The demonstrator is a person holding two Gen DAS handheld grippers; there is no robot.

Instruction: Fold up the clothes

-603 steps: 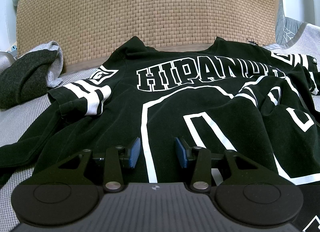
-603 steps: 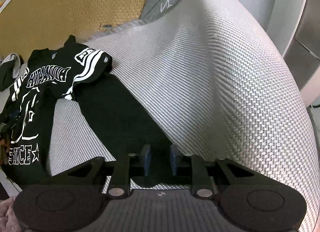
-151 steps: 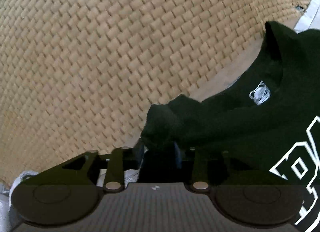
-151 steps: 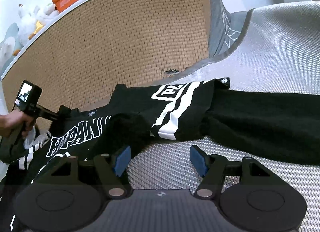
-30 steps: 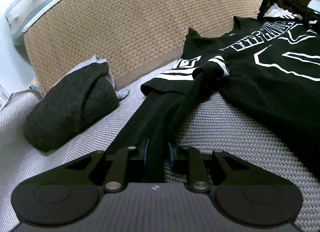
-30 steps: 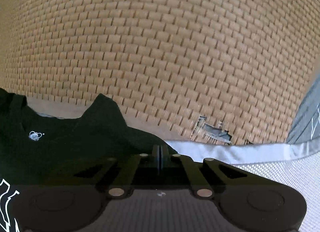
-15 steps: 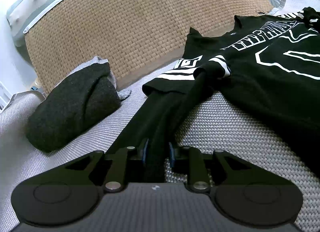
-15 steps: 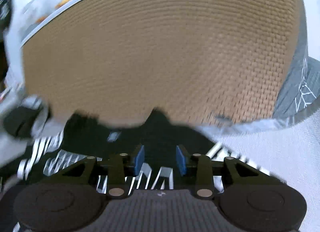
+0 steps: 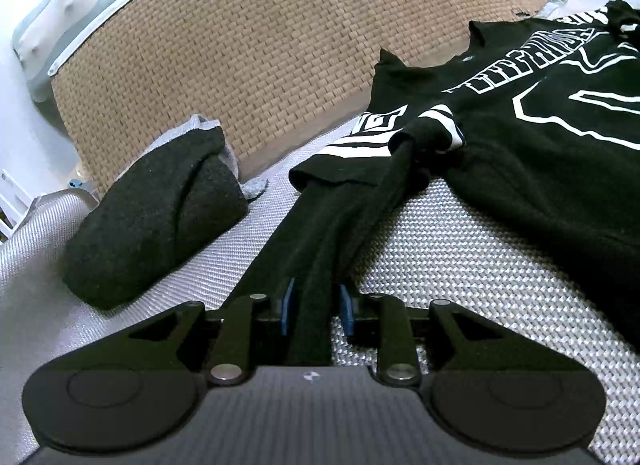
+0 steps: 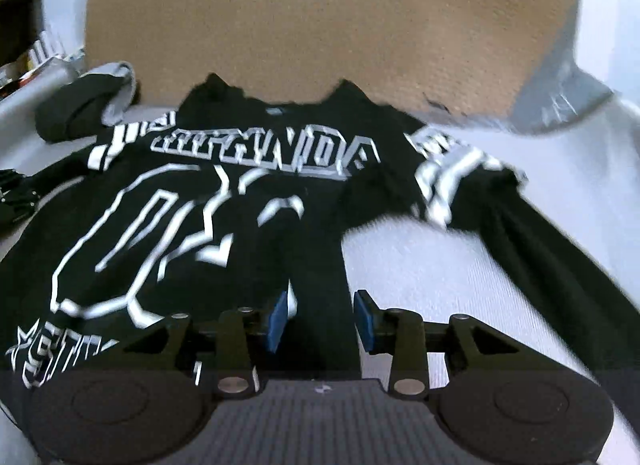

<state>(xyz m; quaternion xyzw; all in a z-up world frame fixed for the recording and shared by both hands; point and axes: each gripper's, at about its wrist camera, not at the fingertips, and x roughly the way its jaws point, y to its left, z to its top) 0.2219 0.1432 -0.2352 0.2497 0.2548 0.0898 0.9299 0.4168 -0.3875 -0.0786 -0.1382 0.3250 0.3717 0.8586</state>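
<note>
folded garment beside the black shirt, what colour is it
Dark charcoal knit garment with a light grey lining edge, clearest in the left wrist view.

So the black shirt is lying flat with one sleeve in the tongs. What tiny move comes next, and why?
Probably the left tongs carry the long black sleeve across onto the shirt: the sleeve lies stretched outward on the grey mattress, and the shirt lies spread flat.

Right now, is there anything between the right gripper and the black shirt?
Nothing visible. The right gripper hangs just over the black shirt, jaws apart, with only the shirt's side edge below them. The dark grey garment lies far off.
</note>
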